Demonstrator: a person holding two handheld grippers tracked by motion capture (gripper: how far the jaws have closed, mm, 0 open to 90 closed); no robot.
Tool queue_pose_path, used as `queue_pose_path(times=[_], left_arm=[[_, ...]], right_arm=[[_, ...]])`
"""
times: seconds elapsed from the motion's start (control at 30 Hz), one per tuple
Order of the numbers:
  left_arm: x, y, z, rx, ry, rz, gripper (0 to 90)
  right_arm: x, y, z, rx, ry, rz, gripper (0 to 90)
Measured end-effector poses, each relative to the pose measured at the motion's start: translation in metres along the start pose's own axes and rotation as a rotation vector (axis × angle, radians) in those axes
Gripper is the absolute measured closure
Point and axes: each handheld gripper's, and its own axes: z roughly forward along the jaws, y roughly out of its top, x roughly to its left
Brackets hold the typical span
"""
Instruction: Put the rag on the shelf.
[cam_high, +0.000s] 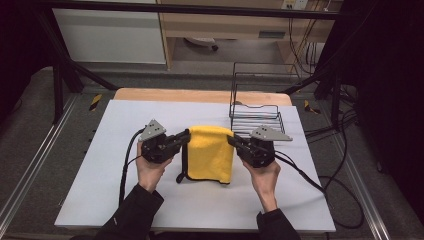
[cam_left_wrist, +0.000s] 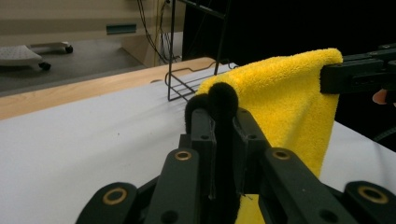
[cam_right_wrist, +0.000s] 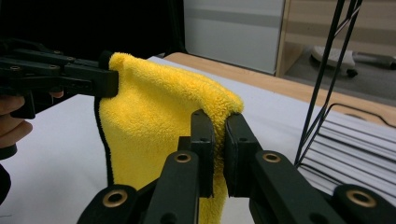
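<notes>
White table top (cam_high: 125, 200), rectangular, matte. Edged at twelve o'clock by a strip of pale wood (cam_high: 175, 95) showing past the white sheet. Carries a black wire rack (cam_high: 255, 112) toward one o'clock, at the far right corner: tall back frame upright, low tray of parallel wires resting on the white surface. Near the centre, met or nearly met by the hanging lower edge of a yellow cloth (cam_high: 210, 155); contact impossible to judge.
</notes>
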Motion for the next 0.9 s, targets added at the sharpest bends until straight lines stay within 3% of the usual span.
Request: queue_pose_path(times=[0.4, 0.9], left_arm=[[-0.017, 0.025, 0.002, -0.071, -0.009, 0.031, 80.5], [-0.033, 0.043, 0.018, -0.157, -0.019, 0.037, 80.5]], right_arm=[[-0.002, 0.021, -0.022, -0.06, -0.05, -0.042, 84.2], [-0.012, 0.034, -0.044, -0.14, -0.125, -0.065, 84.2]])
